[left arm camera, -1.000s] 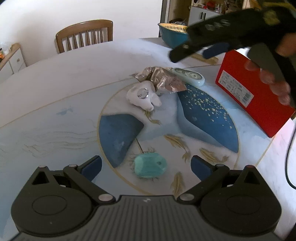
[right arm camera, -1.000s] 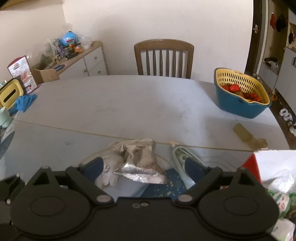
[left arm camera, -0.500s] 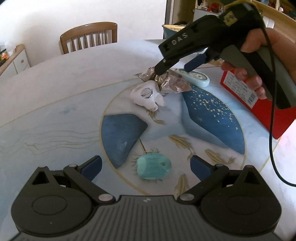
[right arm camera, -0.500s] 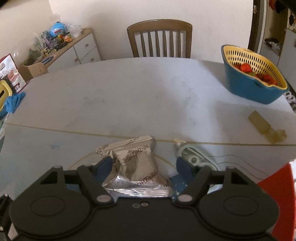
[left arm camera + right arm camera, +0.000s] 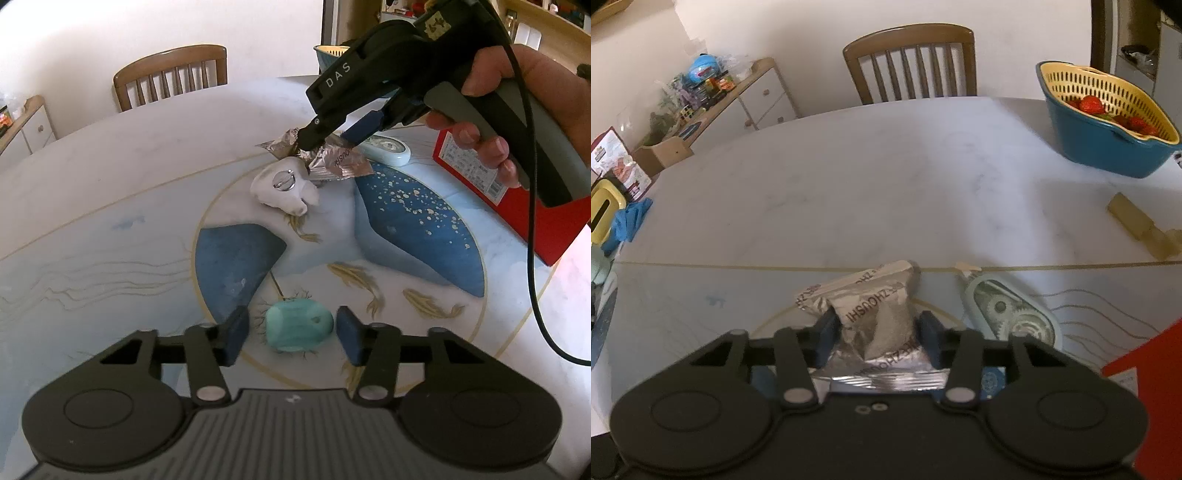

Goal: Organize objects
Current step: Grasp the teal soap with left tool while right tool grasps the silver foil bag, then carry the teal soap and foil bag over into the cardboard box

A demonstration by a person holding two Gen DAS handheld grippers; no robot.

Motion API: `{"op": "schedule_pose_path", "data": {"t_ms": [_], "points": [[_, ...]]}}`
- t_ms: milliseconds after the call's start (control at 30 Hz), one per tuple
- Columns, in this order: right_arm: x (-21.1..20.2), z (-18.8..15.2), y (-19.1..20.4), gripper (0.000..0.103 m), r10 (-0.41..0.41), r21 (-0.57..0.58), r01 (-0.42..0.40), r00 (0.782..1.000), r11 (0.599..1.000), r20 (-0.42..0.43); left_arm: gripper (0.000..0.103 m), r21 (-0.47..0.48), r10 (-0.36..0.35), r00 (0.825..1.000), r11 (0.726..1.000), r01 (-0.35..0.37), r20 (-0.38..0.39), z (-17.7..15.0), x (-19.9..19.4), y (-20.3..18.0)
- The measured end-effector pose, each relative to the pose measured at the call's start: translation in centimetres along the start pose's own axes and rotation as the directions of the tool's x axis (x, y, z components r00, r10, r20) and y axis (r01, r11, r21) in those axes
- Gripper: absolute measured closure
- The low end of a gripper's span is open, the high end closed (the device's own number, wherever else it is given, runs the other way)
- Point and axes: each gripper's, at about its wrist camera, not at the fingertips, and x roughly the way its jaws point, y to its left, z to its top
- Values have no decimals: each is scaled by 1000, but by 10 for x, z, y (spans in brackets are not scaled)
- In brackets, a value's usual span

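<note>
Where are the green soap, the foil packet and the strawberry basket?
Green soap (image 5: 298,325), left wrist view, its top face.
Foil packet (image 5: 882,314), right wrist view, its printed front.
Strawberry basket (image 5: 1100,142), right wrist view, its blue wall.

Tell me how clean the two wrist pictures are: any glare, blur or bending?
Left wrist: sharp, strong fisheye bending at the table edge, washed-out patch at the right. Right wrist: softer, wall blown out behind the chair, foil packet lettering still readable.
</note>
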Motion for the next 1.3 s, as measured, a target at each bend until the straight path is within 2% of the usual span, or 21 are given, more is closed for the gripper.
{"op": "schedule_pose_path", "data": {"t_ms": [67, 333, 667, 933, 1300], "points": [[-1, 0, 0, 59, -5, 5, 5, 1000, 1000, 1, 64, 2, 7, 1000, 1000, -7, -2, 0, 0, 1], [-21, -10, -4, 61, -7, 39, 6, 1000, 999, 20, 64, 4, -7, 1000, 1000, 7, -13, 2, -2, -1], [-69, -30, -8, 61, 0, 52, -2, 999, 999, 36, 64, -25, -34, 999, 999, 34, -9, 12, -14, -6], [-120, -44, -17, 61, -23, 55, 20, 999, 998, 46, 64, -46, -72, 997, 996, 72, 2, 38, -38, -20], [-184, -63, -55, 61, -27, 103, 18, 996, 994, 87, 64, -14, -123, 992, 992, 124, 19, 79, -62, -64]]}}
